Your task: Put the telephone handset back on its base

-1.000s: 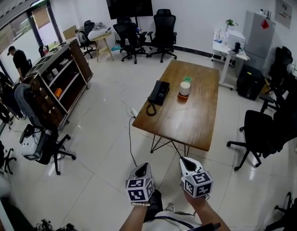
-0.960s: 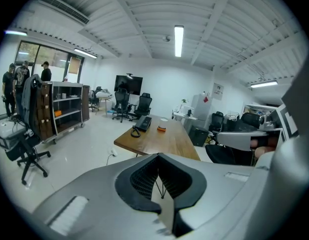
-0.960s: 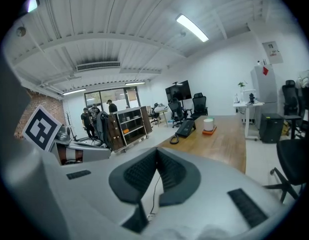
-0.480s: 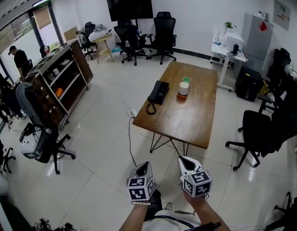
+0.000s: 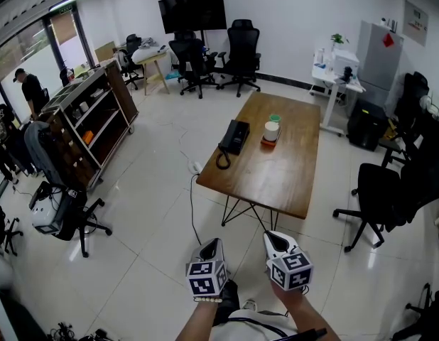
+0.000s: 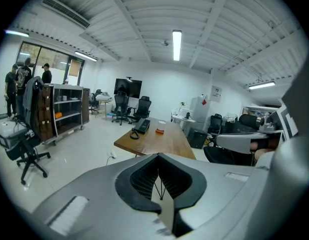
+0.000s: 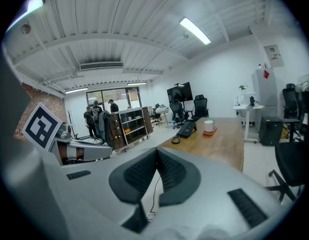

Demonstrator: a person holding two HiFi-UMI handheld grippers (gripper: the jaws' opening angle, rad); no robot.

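Observation:
A black telephone (image 5: 235, 136) lies on the left part of a wooden table (image 5: 290, 183), with its coiled cord (image 5: 223, 161) looping toward the near edge. It is too small here to tell how the handset sits on the base. The phone also shows in the left gripper view (image 6: 142, 126) and the right gripper view (image 7: 187, 128). My left gripper (image 5: 212, 245) and right gripper (image 5: 274, 238) hang side by side over the floor, well short of the table. Both are shut and empty, with the jaws meeting in the left gripper view (image 6: 158, 157) and the right gripper view (image 7: 156, 152).
A white cup (image 5: 272, 130) on an orange coaster stands just right of the phone. A black office chair (image 5: 379, 194) stands at the table's right. A wooden shelf unit (image 5: 88, 123) and another chair (image 5: 63, 215) are to the left. A cable (image 5: 192, 204) runs across the floor.

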